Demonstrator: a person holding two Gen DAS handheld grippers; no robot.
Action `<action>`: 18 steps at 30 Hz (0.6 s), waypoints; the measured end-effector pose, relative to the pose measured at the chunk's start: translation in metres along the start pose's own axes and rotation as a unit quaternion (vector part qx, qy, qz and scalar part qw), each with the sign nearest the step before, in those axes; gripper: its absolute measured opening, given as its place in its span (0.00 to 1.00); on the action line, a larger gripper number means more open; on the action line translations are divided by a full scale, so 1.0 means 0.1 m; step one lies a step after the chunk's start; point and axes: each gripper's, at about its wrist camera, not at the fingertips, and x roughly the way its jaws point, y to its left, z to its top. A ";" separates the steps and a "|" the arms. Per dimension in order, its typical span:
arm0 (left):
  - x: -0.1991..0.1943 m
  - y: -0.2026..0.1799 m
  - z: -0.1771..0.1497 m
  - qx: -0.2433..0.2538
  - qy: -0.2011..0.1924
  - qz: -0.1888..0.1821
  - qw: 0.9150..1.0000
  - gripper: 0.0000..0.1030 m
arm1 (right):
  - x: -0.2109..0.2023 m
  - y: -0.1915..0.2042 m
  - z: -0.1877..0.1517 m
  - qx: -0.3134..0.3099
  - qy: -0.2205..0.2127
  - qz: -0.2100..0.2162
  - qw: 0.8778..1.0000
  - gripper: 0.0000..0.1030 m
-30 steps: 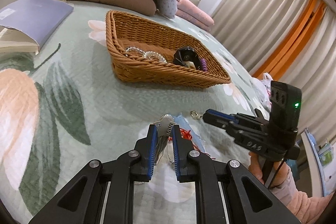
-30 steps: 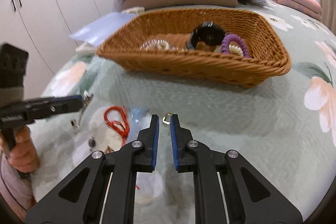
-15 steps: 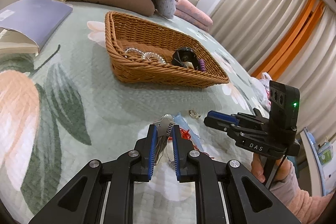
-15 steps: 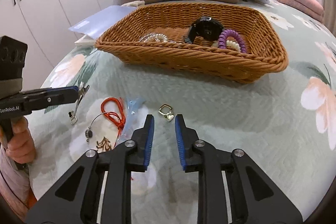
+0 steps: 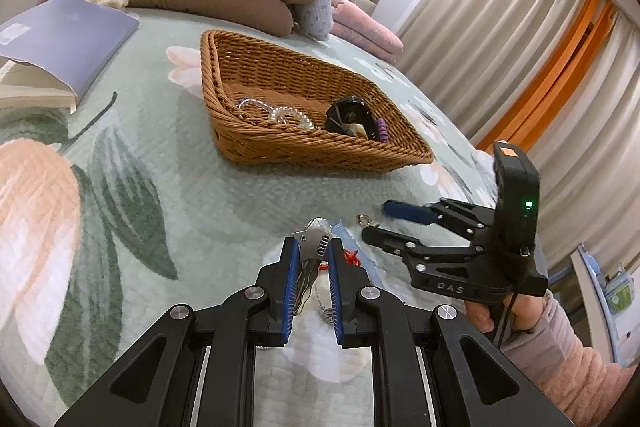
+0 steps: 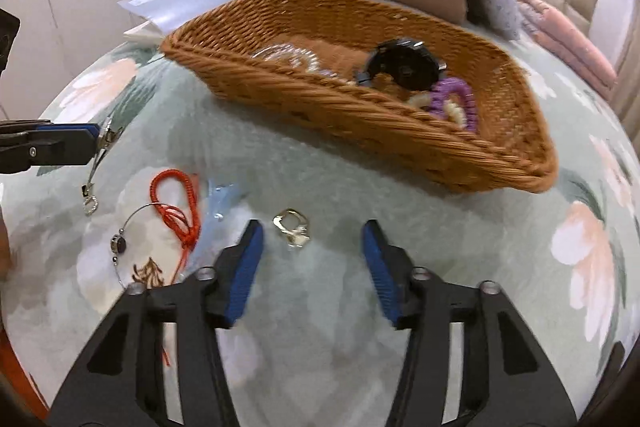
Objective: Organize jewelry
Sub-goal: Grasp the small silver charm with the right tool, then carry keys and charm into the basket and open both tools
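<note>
On the bed (image 6: 460, 227), just short of the wicker basket (image 6: 400, 131), a small gold ring (image 6: 291, 227) lies on the quilt, and the right hand-held gripper (image 6: 312, 259) hangs right over it, its jaws having just been opening, blue pads now spread wide with nothing pinched between them; the ring sits nearer the left pad than the right. Off to the side, the left hand-held gripper (image 5: 313, 267) is nearly closed on a silver clip (image 5: 314, 241) with a chain dangling from it, held just above the quilt. More pieces wait near the ring: a red cord (image 6: 176, 203), a wire bracelet (image 6: 120, 247) with a dark stone, a pale blue piece (image 6: 220, 199) that I can't identify. The basket already holds a black watch (image 6: 402, 65), a purple hair tie (image 6: 456, 99) and clear beads (image 6: 288, 55). So the step in hand looks like picking up that ring, and here's how to do it well: shift sideways so the ring is centred between the pads, come down until the tips press lightly into the quilt, then close slowly. It's thin and flat-lying, so a high or fast pinch could flick it away or grab fabric instead. Stay clear of the red cord's loose ends. Once it's held, lift straight up before carrying it over the basket's near rim.
</note>
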 end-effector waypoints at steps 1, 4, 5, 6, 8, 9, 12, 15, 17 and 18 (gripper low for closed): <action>0.01 0.00 0.00 0.000 0.000 0.000 1.000 0.15 | 0.02 0.02 0.00 -0.005 0.002 0.001 1.000 0.38; 0.02 -0.02 0.01 0.003 0.001 0.000 1.000 0.15 | 0.05 0.14 0.01 -0.027 -0.006 -0.003 1.000 0.22; 0.03 -0.02 0.01 0.004 0.001 0.000 1.000 0.15 | 0.04 0.17 0.01 -0.030 -0.009 -0.003 1.000 0.16; 0.03 -0.03 0.01 0.005 0.002 0.000 1.000 0.15 | 0.04 0.19 0.01 -0.032 -0.008 -0.002 0.999 0.16; 0.04 -0.05 0.00 0.008 0.003 0.001 1.000 0.15 | 0.02 0.21 0.01 -0.035 -0.013 -0.007 0.999 0.16; 0.05 -0.05 0.00 0.010 0.003 0.000 1.000 0.15 | 0.00 0.20 0.00 -0.032 -0.015 -0.004 0.999 0.16; 0.03 -0.08 0.01 0.014 0.000 -0.003 1.000 0.15 | -0.14 0.18 -0.04 -0.023 -0.028 0.001 0.999 0.16; -0.04 -0.13 0.04 0.017 -0.009 -0.011 1.000 0.15 | -0.41 0.14 -0.02 -0.011 -0.056 0.013 0.998 0.16; -0.10 -0.18 0.09 0.021 -0.017 -0.009 1.000 0.15 | -0.60 0.09 0.03 -0.003 -0.078 0.018 0.997 0.16; -0.13 -0.20 0.14 0.023 -0.021 -0.007 0.999 0.15 | -0.74 0.05 0.09 0.005 -0.095 0.023 0.995 0.16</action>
